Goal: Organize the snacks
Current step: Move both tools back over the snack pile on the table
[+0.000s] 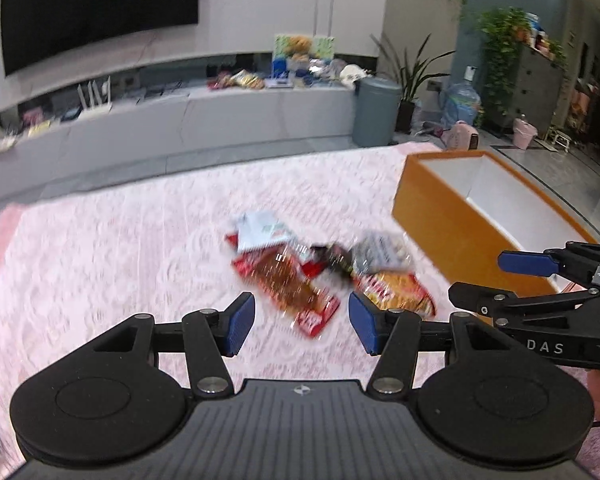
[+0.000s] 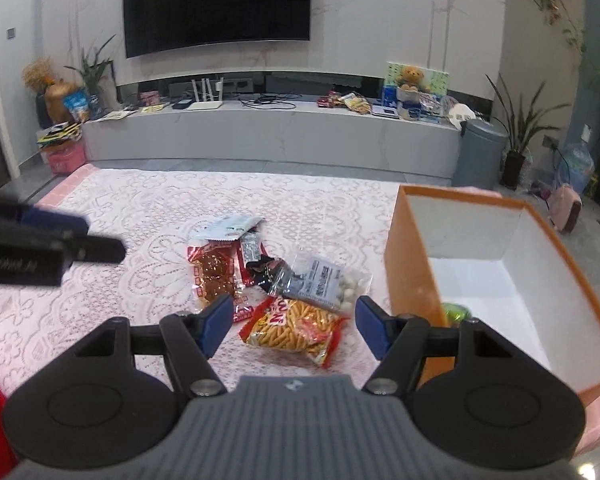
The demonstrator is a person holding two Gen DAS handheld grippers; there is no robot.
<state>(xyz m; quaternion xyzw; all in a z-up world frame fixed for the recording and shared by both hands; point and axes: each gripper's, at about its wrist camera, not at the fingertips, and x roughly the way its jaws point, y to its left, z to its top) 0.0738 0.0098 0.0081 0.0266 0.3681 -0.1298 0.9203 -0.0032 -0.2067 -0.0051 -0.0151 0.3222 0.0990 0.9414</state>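
Both tongs hang released over the pink lace tabletop (image 2: 132,208), gripping nothing. Just ahead of the right tongs (image 2: 294,326) lies the heap of snacks (image 2: 276,280), its yellow packet of sticks (image 2: 296,328) showing between the blue pads. The left tongs (image 1: 302,322) sit on the heap's other side. The orange box (image 2: 412,280) stands right of both, a green packet (image 2: 456,314) inside

The snack packets (image 2: 292,292) were glossy, crinkled plastic film; the tablecloth (image 2: 140,216) was matt pink lace; the orange box (image 2: 408,264) looked like smooth card, with a matt white lining
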